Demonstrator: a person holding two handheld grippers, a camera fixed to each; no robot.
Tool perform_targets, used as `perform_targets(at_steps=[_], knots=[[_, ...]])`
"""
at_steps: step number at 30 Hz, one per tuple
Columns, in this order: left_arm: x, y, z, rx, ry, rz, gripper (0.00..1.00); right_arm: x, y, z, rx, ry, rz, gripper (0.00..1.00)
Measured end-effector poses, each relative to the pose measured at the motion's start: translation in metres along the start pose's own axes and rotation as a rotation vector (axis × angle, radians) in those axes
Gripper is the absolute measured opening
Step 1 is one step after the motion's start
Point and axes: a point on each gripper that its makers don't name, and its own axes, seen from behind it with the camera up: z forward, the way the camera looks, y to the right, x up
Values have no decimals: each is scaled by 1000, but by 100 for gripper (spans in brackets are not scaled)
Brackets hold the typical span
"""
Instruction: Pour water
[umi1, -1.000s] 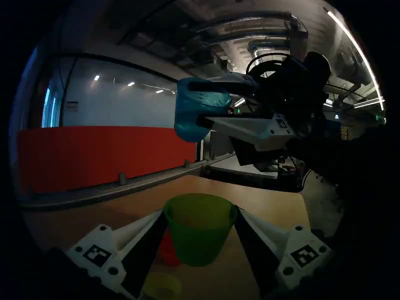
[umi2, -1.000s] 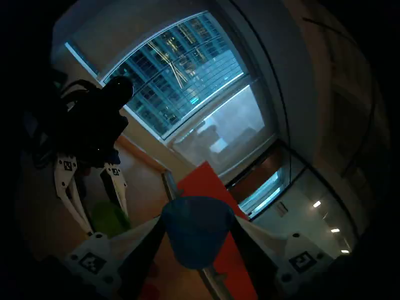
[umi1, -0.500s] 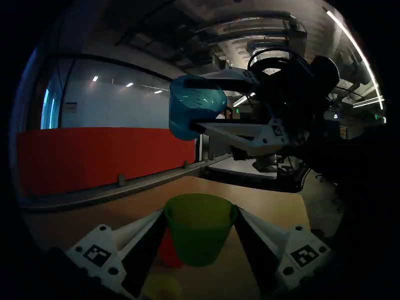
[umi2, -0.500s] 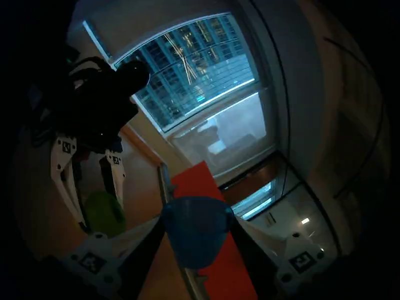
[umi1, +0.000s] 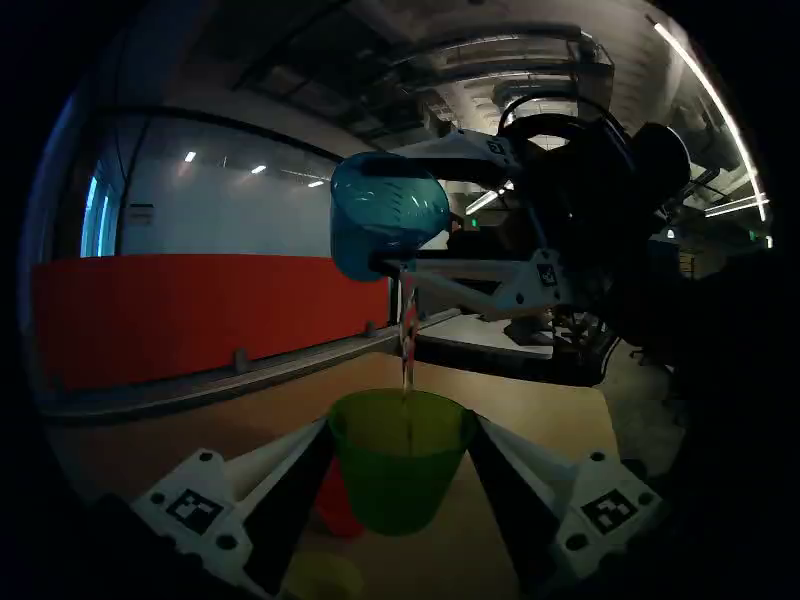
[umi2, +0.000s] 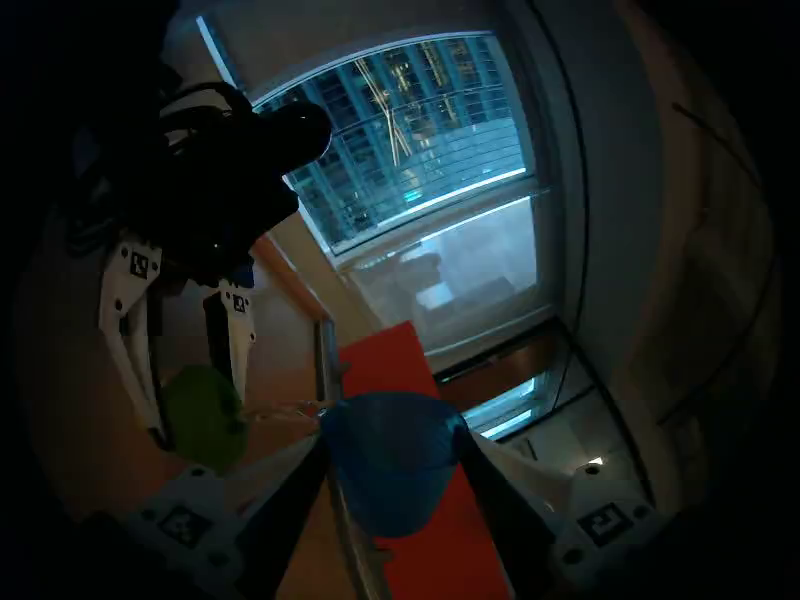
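Green cup (umi1: 402, 470) is held upright, clamped by the left gripper (umi1: 401, 428) above the surface (umi1: 530, 400). Blue cup (umi1: 385, 215) is gripped by the right gripper (umi2: 392, 440), tipped approx. sideways, its lip directly over the green cup's mouth. A water stream (umi1: 407, 340) is seen falling in; further tilt depends on that vertical alignment.

The blue cup (umi1: 385, 228) is hanging tilted above the green cup (umi1: 402, 480), and a thin stream of water (umi1: 407, 340) is crossing the gap between them. The right gripper (umi1: 388, 215) and its dark body are filling the air to the right of that stream. The left gripper (umi1: 402, 428) is flanking the green cup on both sides. A red cup (umi1: 338, 500) is crowding its left, just beside it. Bare worktop (umi1: 540, 400) is stretching beyond, towards the red partition (umi1: 200, 310).
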Motion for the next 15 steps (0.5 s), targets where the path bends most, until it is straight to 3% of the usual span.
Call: perform_targets(at_steps=[15], knots=[[1,0,-1,-2,2,1,89,-3,5,1,-12,-4,-48,90]])
